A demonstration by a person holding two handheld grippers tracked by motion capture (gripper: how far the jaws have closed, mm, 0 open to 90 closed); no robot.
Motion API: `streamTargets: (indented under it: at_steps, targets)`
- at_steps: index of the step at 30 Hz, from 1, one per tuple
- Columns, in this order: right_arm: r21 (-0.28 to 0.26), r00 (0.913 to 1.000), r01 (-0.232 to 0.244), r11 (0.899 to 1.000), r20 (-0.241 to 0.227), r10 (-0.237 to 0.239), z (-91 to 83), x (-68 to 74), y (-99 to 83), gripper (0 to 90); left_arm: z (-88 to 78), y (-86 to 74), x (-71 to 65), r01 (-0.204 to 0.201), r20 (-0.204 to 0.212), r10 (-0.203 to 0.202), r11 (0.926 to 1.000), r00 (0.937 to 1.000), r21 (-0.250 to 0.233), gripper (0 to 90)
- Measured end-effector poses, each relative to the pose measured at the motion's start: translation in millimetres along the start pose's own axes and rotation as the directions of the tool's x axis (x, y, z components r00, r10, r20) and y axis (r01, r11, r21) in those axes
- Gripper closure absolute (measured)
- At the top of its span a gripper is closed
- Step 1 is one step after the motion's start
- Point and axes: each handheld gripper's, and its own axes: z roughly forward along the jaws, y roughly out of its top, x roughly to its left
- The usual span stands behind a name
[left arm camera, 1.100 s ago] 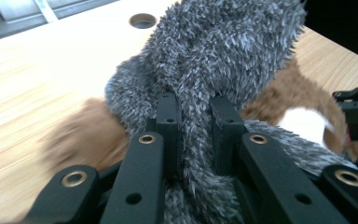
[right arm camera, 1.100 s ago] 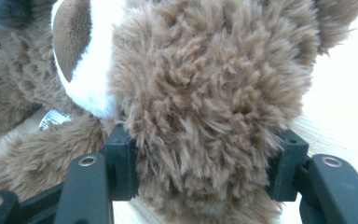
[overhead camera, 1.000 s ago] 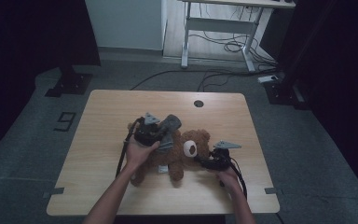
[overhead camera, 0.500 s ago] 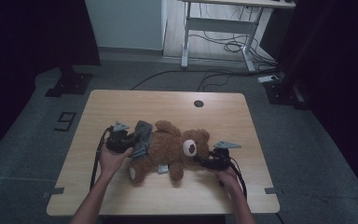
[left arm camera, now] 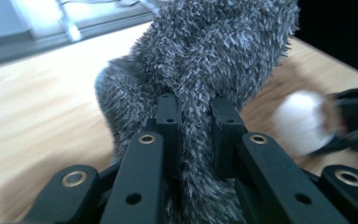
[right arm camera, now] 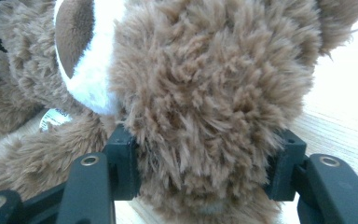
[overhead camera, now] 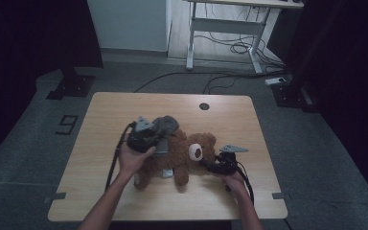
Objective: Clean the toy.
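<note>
Between the left claw's (left arm camera: 193, 116) clenched jaws sits a fold of grey fuzzy cloth (left arm camera: 205, 56), lifted over the teddy bear (overhead camera: 184, 155). The right claw (right arm camera: 205, 163) grips the bear's head on the worktop (overhead camera: 220, 115). Both look soft, light and floppy, so bunched fabric or the head should hold best.

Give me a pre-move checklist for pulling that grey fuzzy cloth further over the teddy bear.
1. Left gripper clamped on the grey fuzzy cloth: ok, the jaws pinch a fold.
2. Right gripper steadying the teddy bear: ok, the jaws grip its head.
3. Bear resting on the table: ok, lying on its back.
4. Cloth over the bear's body: not ok, it is bunched at the left gripper.
5. Cloth free of the right gripper: ok, they are apart.
</note>
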Motion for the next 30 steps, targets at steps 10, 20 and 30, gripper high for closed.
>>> streamTargets:
  at_steps: [10, 20, 30]
  targets:
    - [0.006, 0.9999, 0.012, 1.0, 0.005, -0.012, 0.0, -0.3, -0.7, 43.4, 89.9, 9.4, -58.8, -0.094, 0.068, 0.087, 0.989, 0.9939, 0.114, 76.2]
    - [0.005, 0.9999, 0.014, 1.0, -0.003, -0.013, -0.1, -0.2, -0.1, 46.2, 37.5, -15.7, -8.6, -0.009, 0.013, 0.008, 0.9971, 0.9999, 0.076, 76.4]
    - [0.004, 0.9999, 0.008, 1.0, -0.014, -0.007, -0.5, -1.9, -0.5, 46.6, -10.5, -61.6, 40.0, 0.071, -0.085, -0.064, 0.9936, 0.9943, 0.088, 76.3]
